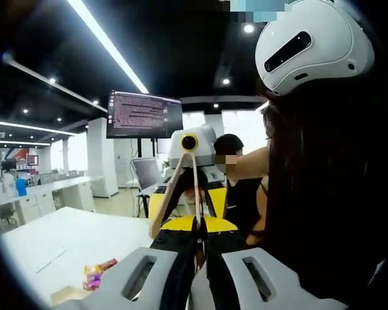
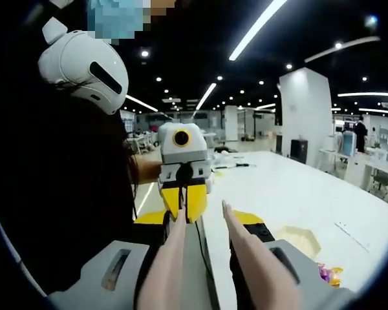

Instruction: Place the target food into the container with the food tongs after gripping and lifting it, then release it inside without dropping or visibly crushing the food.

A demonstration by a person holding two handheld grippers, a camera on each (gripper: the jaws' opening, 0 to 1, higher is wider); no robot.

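My right gripper (image 2: 197, 219) is shut on beige food tongs (image 2: 171, 258), whose two arms rise between its jaws and stand apart at the tips, holding nothing. Small food pieces in bright wrappers (image 2: 330, 274) lie on the white table (image 2: 291, 187) at lower right, next to a tan paper container (image 2: 299, 239). My left gripper (image 2: 183, 200) faces the camera just beyond the tong tips, its yellow jaws together. In the left gripper view, my left gripper (image 1: 195, 226) is shut and empty. The right gripper (image 1: 191, 194) and tongs (image 1: 171, 190) face it, with the wrapped food (image 1: 94, 274) at lower left.
A person with a white headset (image 1: 313, 42) and long dark hair stands close beside both grippers. Another person sits behind. A monitor (image 1: 144, 115) on a stand and a laptop (image 1: 145, 171) are beyond the table. A cable (image 2: 229, 166) lies on the far end of the table.
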